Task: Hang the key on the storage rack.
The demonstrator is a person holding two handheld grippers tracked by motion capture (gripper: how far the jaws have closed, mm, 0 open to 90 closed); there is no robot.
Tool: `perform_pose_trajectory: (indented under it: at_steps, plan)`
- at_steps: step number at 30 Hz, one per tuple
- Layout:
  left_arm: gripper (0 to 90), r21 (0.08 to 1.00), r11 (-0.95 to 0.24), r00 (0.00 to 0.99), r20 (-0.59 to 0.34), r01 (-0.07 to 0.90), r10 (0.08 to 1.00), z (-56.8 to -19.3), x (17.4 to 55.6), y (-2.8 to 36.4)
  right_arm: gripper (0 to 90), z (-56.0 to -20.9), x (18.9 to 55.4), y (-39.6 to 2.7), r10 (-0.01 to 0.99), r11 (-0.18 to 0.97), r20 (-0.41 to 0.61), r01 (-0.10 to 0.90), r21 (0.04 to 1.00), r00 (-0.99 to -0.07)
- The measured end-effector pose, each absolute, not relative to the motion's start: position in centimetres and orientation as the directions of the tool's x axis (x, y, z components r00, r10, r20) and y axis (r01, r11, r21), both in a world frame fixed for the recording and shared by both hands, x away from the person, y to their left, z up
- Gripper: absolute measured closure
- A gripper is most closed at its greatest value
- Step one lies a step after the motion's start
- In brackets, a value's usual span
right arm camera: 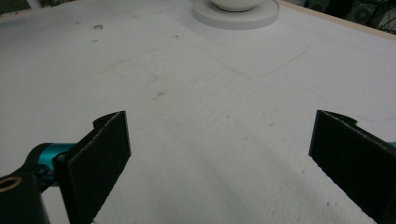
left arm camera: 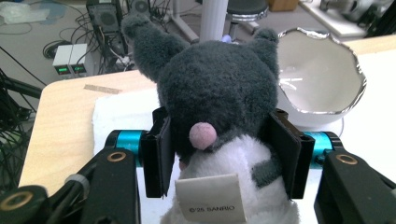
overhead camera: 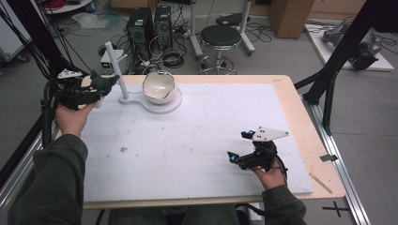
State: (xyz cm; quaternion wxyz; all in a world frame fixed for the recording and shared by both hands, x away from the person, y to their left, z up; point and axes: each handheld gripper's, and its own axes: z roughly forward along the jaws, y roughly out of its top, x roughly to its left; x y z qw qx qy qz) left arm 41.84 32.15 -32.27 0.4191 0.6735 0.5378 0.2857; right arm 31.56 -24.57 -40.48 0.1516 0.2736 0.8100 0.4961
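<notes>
The left gripper (overhead camera: 96, 89) is at the bench's (overhead camera: 300, 117) far left corner, its fingers (left arm camera: 159, 156) pinching a plush toy (left arm camera: 219, 98) by its sides. The toy is dark grey on top with pointed ears, white lower down, with a pink tail and a white label facing the left gripper view. It is held just off the far left edge of the white mat (overhead camera: 187, 140), near a white post (overhead camera: 116, 68) that stands on a flat white base (overhead camera: 162, 107). On that base sits an eggshell-shaped bowl (overhead camera: 158, 87) with a jagged silvery rim, tipped so that its white inside faces the toy; in the left gripper view the toy's right side overlaps it. The right gripper (overhead camera: 240, 146) hovers low over the mat near the bench's near right corner, its fingers (right arm camera: 100, 158) spread wide with bare mat between them.
</notes>
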Motion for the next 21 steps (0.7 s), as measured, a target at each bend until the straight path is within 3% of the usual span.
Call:
perform_pose_trajectory:
  at_steps: [21]
  plan:
    - [44.2,0.842,-0.115,0.268,-0.036,0.527,0.963,-34.2,41.9,31.6,4.5,-40.5,31.5,-24.6,0.592,0.358,0.026,0.292,0.887,-0.805]
